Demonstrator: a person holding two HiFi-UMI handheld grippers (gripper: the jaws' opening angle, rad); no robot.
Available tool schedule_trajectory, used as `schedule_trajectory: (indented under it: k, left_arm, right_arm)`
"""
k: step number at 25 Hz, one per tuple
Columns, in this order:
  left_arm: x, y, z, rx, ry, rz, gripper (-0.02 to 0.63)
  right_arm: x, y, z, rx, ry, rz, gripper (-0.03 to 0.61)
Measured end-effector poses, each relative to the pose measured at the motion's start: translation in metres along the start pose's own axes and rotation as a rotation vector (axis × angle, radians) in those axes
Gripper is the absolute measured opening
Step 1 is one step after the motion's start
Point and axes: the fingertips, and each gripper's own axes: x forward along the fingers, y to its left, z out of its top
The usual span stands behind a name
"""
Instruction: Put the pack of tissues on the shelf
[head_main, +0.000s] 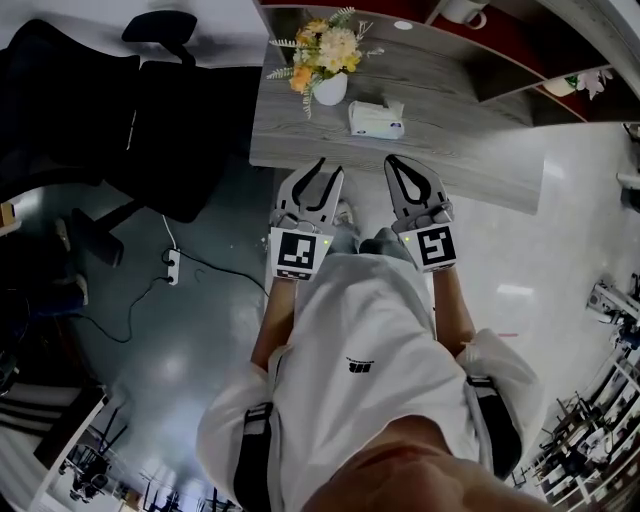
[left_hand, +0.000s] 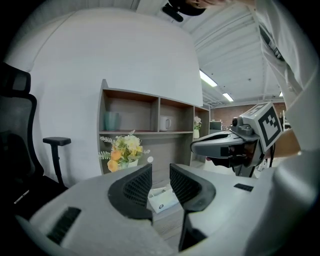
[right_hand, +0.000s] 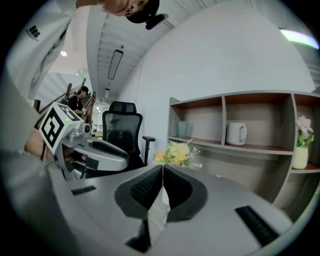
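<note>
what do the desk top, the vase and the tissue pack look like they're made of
Desk top: grey streaked wood grain, matte; likely laminate, maybe real wood.
Vase: smooth white with a sheen, probably ceramic.
Tissue pack: white wrapper, plastic film or card; too small to tell.

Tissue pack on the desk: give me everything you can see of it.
The tissue pack is small, white and roughly rectangular. It looks soft, with a tissue poking up from its top and a small dark mark on one side. It lies flat on the grey wood-grain desk, just right of the white flower vase and apart from it. Only the desk touches it. It is not on the shelf yet.
</note>
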Motion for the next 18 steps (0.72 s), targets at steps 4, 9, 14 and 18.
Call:
schedule_trajectory:
  k: [4,9,14,18]
  left_arm:
    - [0.008,0.0,-0.008,-0.013,0.009,-0.023,0.126]
    - [0.019,-0.004,-0.023,-0.027,0.027,-0.052,0.126]
    - [0.032,-0.009,-0.035,-0.036,0.042,-0.062,0.126]
    - [0.041,-0.011,-0.044,-0.039,0.06,-0.065,0.126]
  right_arm:
    - [0.006,-0.003,-0.01,-0.004,0.03,-0.022,0.027]
    - [0.008,-0.01,-0.029,-0.007,0.06,-0.055,0.028]
    - [0.011,-0.019,-0.052,-0.005,0.093,-0.064,0.028]
    - [0.013,-0.025,-0.067,-0.006,0.116,-0.067,0.028]
